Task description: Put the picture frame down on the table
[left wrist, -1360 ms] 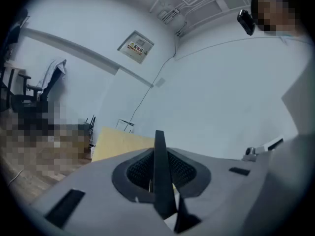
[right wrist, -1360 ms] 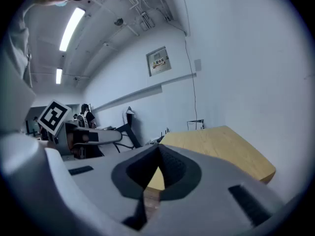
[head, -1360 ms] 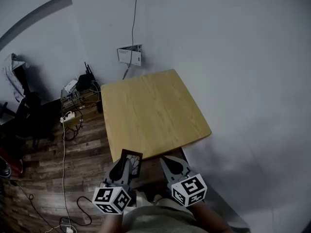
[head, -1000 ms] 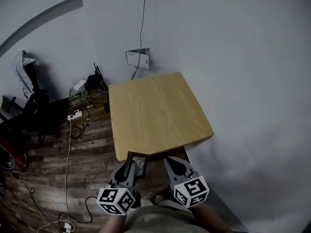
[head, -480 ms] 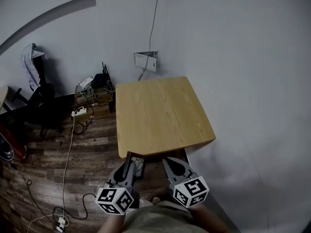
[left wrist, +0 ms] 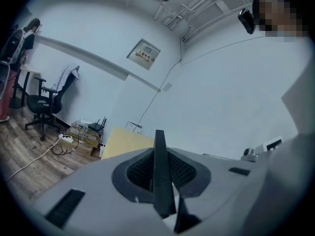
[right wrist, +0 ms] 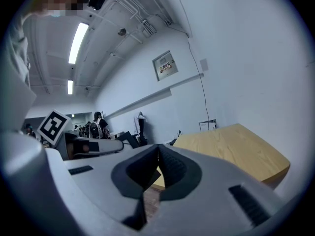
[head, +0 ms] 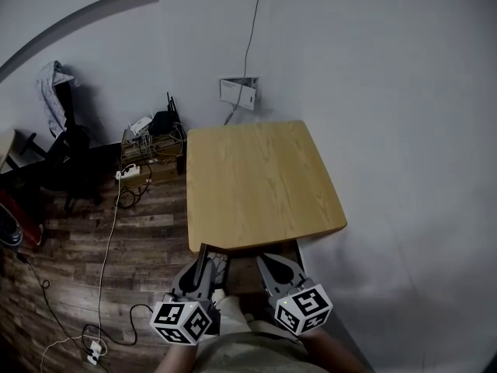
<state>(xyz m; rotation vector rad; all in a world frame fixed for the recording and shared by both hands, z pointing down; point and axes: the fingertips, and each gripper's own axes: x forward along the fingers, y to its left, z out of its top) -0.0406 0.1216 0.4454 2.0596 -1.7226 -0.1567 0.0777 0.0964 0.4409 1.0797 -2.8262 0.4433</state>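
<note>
The bench (head: 262, 179) stands with its far edges against the light walls. Its wooden top is bare, so any part of it looks free to take the frame. The person stands at its near edge with both tools drawn in close to the body.

The left hand-held gripper (head: 196, 284) is pinching the picture frame (left wrist: 159, 166), with its jaws pressed on the two faces. In the left gripper view only the frame's thin dark edge shows, standing upright between the pads. This grip on the flat sides likely keeps the frame from twisting while it is carried.

The frame hangs in the air just short of the bench's near edge, touching nothing but the jaws, so the task's step is not yet done.

The right hand-held gripper (right wrist: 158, 150) is pressed together with nothing in it. It hangs just beside the left one and seems merely kept out of the way, since one grip is enough for so light a thing.
</note>
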